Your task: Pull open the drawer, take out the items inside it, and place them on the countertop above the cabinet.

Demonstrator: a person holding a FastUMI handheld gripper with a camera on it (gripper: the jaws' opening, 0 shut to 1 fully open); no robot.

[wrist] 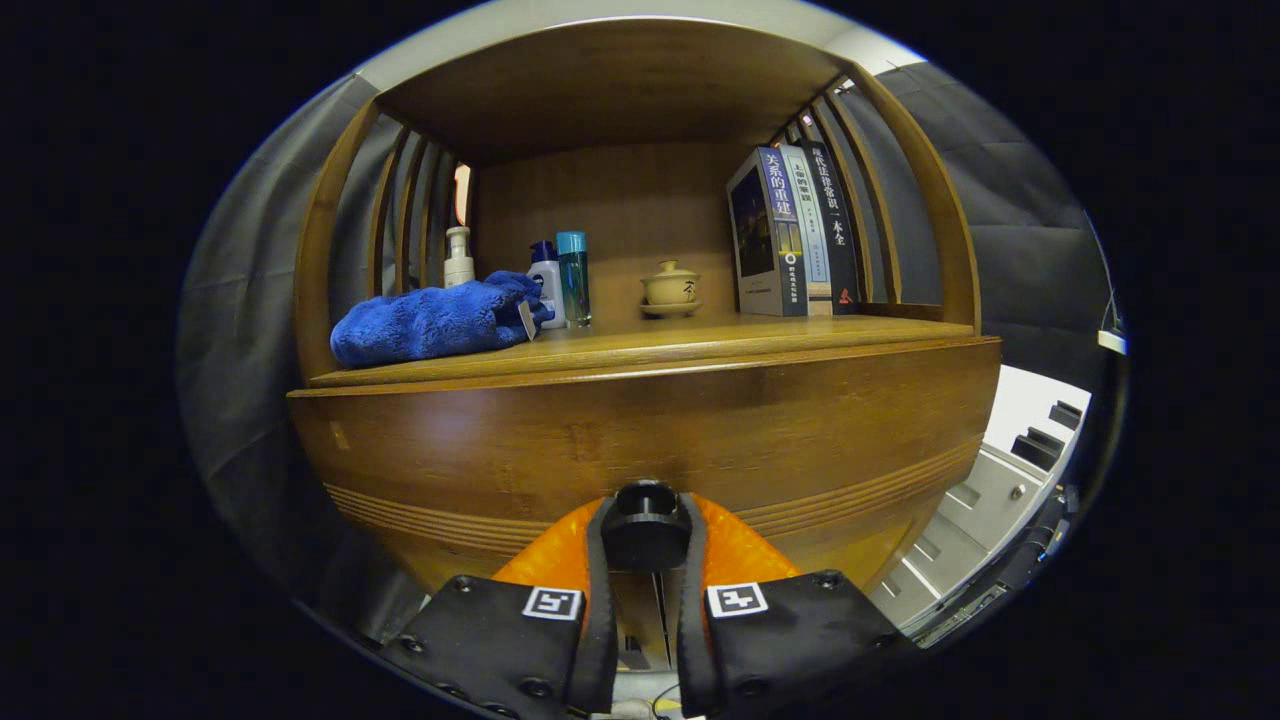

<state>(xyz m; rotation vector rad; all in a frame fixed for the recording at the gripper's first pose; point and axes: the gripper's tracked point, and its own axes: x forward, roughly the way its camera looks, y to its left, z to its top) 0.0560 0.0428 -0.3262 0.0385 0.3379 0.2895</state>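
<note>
The claw [645, 530] closes both fingers on the black drawer knob [645, 520] at the cabinet's wooden front [640, 440]. Whether the drawer has opened cannot be told; its contents remain to be lifted out. Beyond, the desk [700, 340] carries a blue towel [430, 320], bottles [560, 280], a lidded teacup [670, 287] and books [790, 230].

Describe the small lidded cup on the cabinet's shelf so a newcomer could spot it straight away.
Start at the wooden cabinet whose drawer knob the gripper has both fingers pressed on. On its countertop, between the row of upright books and the blue-capped bottles, stands the lidded cup on a saucer. It alone is squat, beige and ceramic.
</note>
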